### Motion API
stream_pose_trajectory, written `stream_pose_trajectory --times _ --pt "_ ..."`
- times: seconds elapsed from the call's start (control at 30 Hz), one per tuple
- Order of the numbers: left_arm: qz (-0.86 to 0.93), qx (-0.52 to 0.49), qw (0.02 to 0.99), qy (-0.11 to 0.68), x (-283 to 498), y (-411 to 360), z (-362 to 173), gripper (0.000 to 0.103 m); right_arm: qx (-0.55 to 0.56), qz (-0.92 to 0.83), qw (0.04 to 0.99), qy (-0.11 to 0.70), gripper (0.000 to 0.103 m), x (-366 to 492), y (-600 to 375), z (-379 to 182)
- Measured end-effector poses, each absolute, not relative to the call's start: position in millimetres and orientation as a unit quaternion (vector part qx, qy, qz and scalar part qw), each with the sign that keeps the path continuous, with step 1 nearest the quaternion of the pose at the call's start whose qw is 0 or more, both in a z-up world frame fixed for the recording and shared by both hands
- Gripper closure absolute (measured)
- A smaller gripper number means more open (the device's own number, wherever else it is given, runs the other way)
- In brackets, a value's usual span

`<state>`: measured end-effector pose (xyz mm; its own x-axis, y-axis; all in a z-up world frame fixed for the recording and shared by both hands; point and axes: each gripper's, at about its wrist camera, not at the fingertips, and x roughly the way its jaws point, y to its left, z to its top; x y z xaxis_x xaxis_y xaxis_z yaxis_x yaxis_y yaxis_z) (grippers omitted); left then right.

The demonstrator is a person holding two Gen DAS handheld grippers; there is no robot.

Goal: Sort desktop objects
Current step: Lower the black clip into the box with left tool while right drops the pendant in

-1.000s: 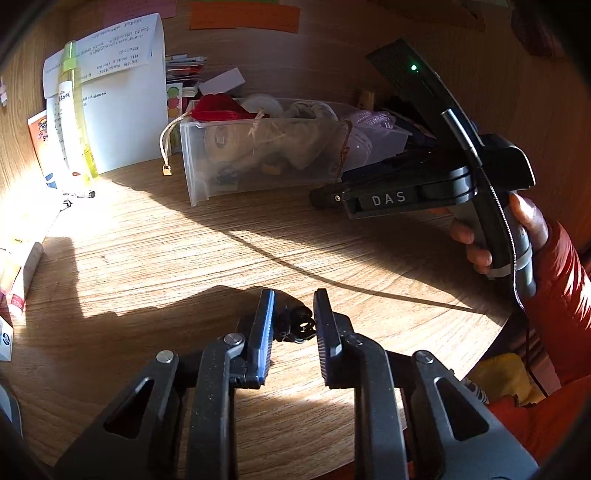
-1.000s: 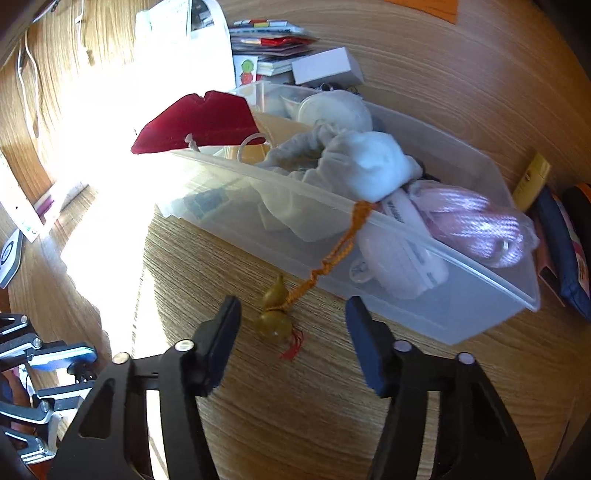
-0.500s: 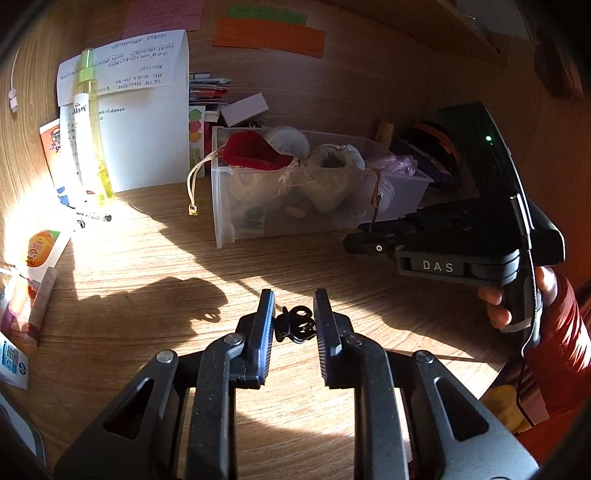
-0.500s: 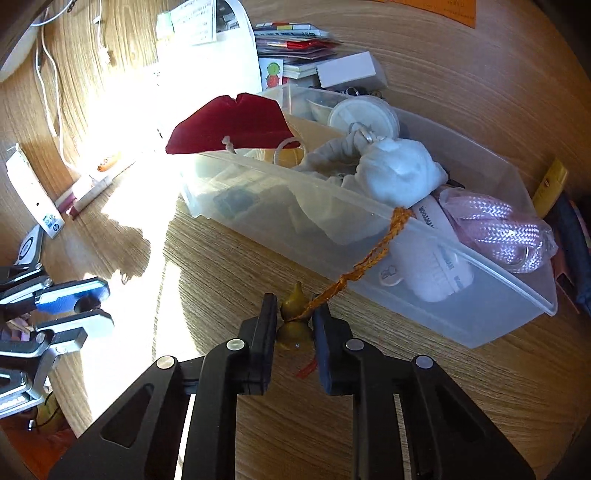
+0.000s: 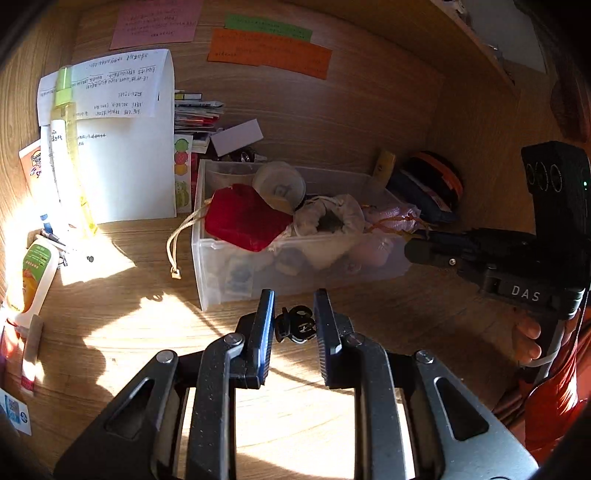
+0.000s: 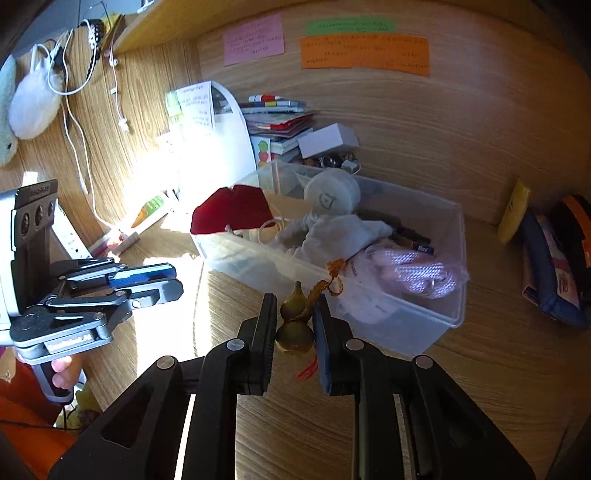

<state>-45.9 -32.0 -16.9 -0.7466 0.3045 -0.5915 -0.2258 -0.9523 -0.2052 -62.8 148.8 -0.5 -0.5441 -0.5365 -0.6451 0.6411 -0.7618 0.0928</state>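
We pinch the light, hard, slick gourd charm (image 6: 295, 321) in our right gripper (image 6: 294, 325) at its lower bulb, its orange cord (image 6: 328, 282) trailing limp to the clear bin (image 6: 456, 258), while our left gripper (image 5: 294, 326) nips a small black clip (image 5: 295, 328).

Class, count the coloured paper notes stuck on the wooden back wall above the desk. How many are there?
3: a pink note on the left, a green note to its right, and an orange note directly below the green one. None seems hidden.

My desk (image 5: 110, 332) is matt grained wood; the bin (image 6: 448, 314) mid-frame is cloudy translucent plastic; my glossy gourd charm (image 6: 295, 325) hangs on braided cord (image 6: 325, 284).
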Motion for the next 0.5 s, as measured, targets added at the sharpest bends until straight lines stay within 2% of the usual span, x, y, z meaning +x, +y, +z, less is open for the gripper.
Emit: stream_pose_trajectory --times 0.5 --pt "0.939 -0.311 0.137 -0.043 -91 -21 4 0.083 0.342 -0.887 0.305 0.066 0.086 -108 173 -1"
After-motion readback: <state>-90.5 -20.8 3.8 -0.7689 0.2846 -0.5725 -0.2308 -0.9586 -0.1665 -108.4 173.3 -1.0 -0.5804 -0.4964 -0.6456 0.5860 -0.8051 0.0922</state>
